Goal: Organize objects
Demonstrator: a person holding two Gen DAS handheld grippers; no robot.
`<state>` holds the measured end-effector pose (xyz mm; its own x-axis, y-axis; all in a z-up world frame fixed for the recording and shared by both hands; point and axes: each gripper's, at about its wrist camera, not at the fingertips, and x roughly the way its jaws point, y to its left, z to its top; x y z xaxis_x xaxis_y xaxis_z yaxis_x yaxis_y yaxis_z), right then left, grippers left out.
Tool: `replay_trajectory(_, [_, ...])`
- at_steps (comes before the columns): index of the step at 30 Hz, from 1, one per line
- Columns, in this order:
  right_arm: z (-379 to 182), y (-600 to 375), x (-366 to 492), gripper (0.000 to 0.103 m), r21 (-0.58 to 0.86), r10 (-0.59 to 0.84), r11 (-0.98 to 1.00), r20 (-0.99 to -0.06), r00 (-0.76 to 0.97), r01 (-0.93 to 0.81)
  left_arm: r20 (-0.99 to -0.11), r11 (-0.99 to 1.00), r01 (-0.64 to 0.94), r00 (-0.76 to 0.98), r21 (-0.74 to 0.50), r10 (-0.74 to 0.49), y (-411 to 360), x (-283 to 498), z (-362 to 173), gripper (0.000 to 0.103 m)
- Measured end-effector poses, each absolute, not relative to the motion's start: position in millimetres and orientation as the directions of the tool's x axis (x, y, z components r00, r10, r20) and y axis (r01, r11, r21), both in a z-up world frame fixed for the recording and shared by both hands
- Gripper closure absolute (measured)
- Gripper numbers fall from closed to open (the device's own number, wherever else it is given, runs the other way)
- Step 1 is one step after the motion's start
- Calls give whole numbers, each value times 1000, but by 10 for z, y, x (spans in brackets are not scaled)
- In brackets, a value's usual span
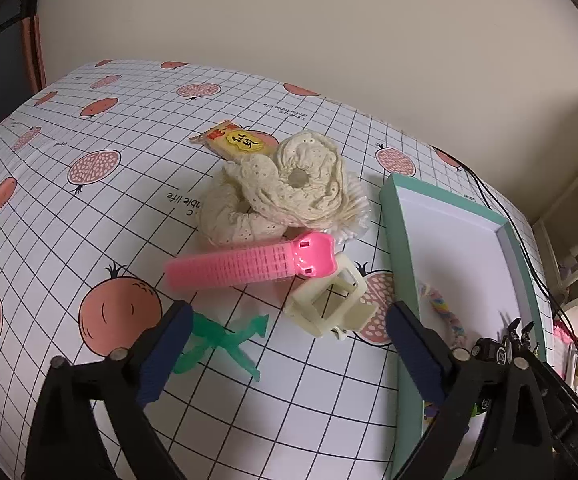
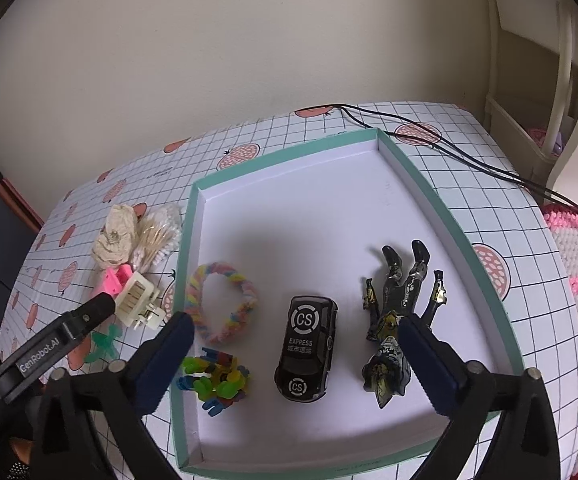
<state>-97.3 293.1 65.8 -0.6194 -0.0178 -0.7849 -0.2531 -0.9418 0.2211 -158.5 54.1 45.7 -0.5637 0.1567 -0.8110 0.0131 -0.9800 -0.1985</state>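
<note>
— What's the biggest thing there?
— The table (image 1: 89, 208), covered in a checked cloth printed with pomegranates. On its right side lies a shallow box (image 2: 449, 224) with a mint-green rim and a white floor.

— What's in the box?
— From the right wrist view: a dark action figure (image 2: 397, 312) lying flat on the right, a black toy car (image 2: 307, 348) in the middle, a pastel braided ring (image 2: 225, 300) on the left, and a small heap of bright plastic pieces (image 2: 217, 380) in the near left corner. None of them touch.

— And outside it?
— Left of the box, a pile: two cream lace scrunchies (image 1: 289, 184) stacked, a pack of cotton swabs (image 1: 353, 208) under them, a snack packet (image 1: 237, 142) behind. A pink hair clip (image 1: 249, 266) lies just in front, its head resting on a cream claw clip (image 1: 329, 304). A small green plastic piece (image 1: 225, 340) sits nearest, beside the left finger.

— The grippers?
— The left gripper (image 1: 289, 344) hovers over the table by the clips, jaws spread wide, holding nothing. The right gripper (image 2: 297, 360) hangs over the box above the car, jaws likewise released and empty.
</note>
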Motion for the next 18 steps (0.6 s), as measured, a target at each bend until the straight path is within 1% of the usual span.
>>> replay_trajectory(1, [652,2937,-976,0,221,-17,-941,-785,-619,-255,-809,-980,16,-567,-198,155,535,-1583,458,0])
replay_trajectory(10, [658,2965,-966,0,200,16,-941,-779,-626,-273,-807,-974,49,-570,-223,156,454,-1594,449,0])
replay_trajectory(18, [673,2943,-968,0,186,29,-944,-777,-629,-274,-805,-972,40,-570,-231,168,441,-1595,451,0])
